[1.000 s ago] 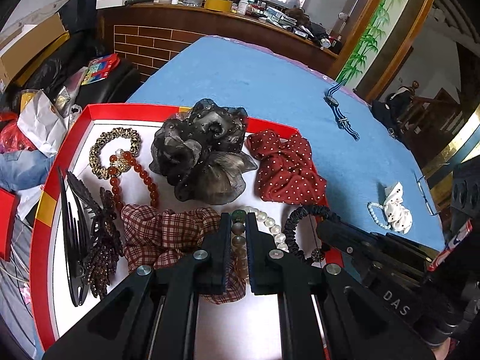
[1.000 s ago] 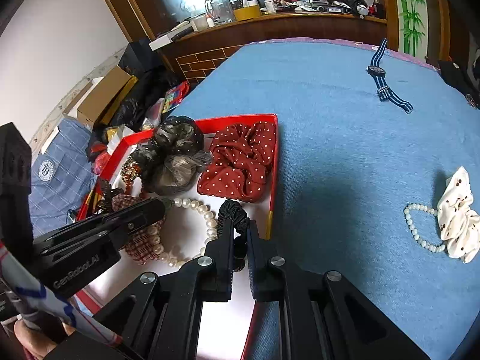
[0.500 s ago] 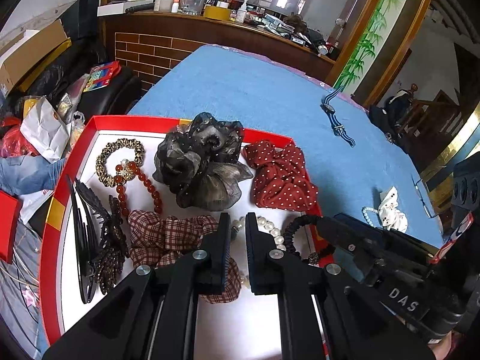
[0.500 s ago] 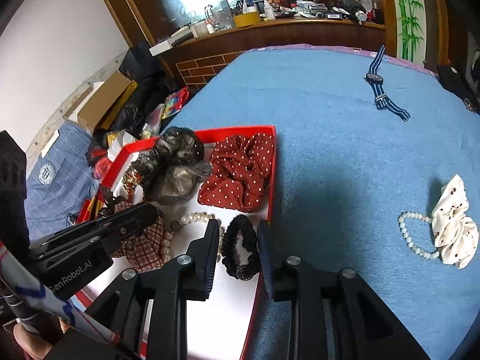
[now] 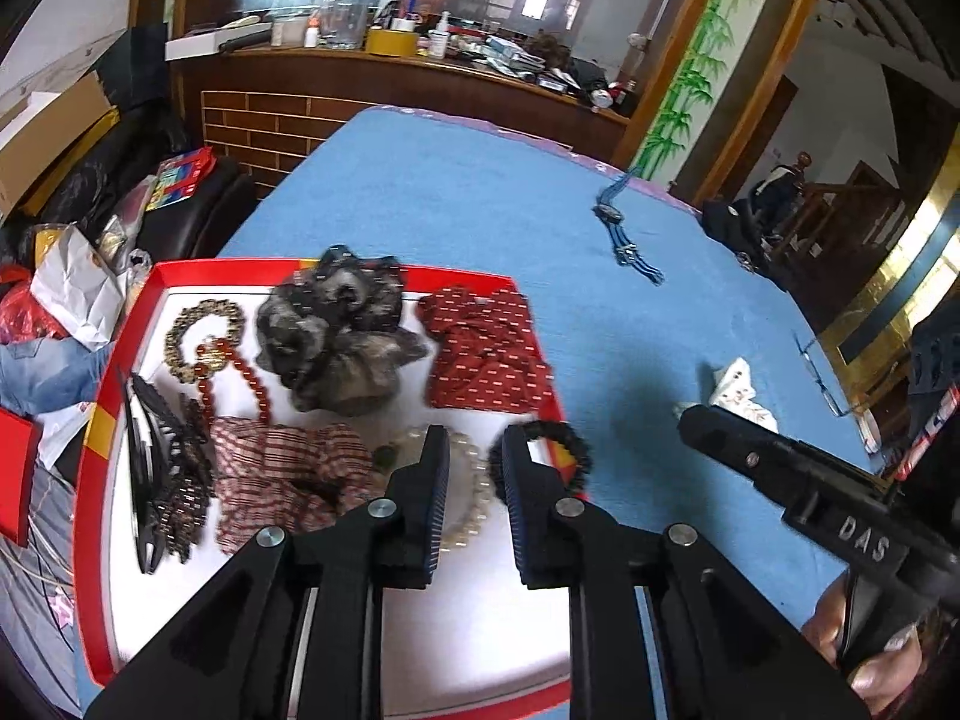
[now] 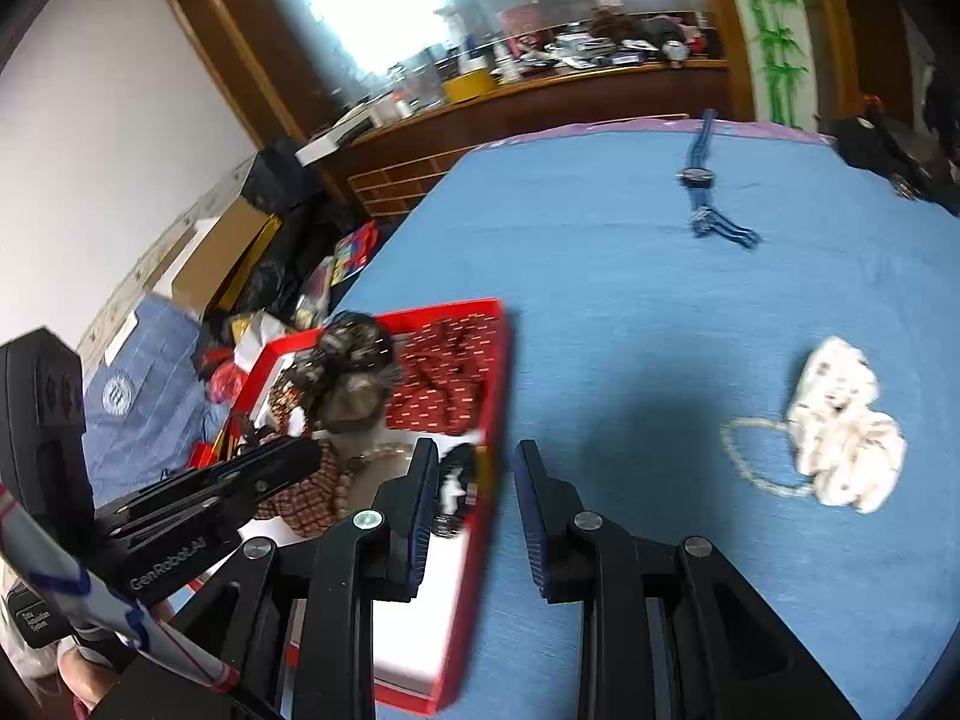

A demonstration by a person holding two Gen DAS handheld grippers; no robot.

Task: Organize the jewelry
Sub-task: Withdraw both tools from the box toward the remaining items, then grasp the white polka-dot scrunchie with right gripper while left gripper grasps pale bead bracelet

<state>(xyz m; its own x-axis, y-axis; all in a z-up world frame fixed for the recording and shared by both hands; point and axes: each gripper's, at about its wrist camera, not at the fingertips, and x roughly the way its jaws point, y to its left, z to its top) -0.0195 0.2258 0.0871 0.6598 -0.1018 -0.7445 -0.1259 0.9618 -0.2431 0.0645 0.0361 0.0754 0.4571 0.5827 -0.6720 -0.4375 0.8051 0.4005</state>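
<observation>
A red-rimmed white tray (image 5: 123, 354) on the blue table holds a grey-black scrunchie (image 5: 336, 336), a red dotted scrunchie (image 5: 486, 348), a plaid scrunchie (image 5: 282, 480), a pearl bracelet (image 5: 474, 480), a black bead bracelet (image 5: 570, 444), a red bead bracelet (image 5: 252, 378) and a black claw clip (image 5: 150, 468). My left gripper (image 5: 474, 480) is open and empty above the pearl bracelet. My right gripper (image 6: 471, 492) is open and empty over the tray's right rim (image 6: 504, 372), raised above the black bracelet (image 6: 456, 480). A white scrunchie (image 6: 840, 426) and a pearl bracelet (image 6: 756, 450) lie on the table to the right.
A blue striped watch (image 6: 702, 192) lies far back on the blue cloth (image 6: 600, 276). Glasses (image 5: 816, 366) lie at the right edge. Bags and boxes (image 6: 228, 252) crowd the floor to the left. A wooden counter (image 5: 420, 84) stands behind.
Both grippers have opened. The right gripper let go of the black bead bracelet in the tray, rose and shifted right. The left gripper let go of the pearl bracelet and lifted.
</observation>
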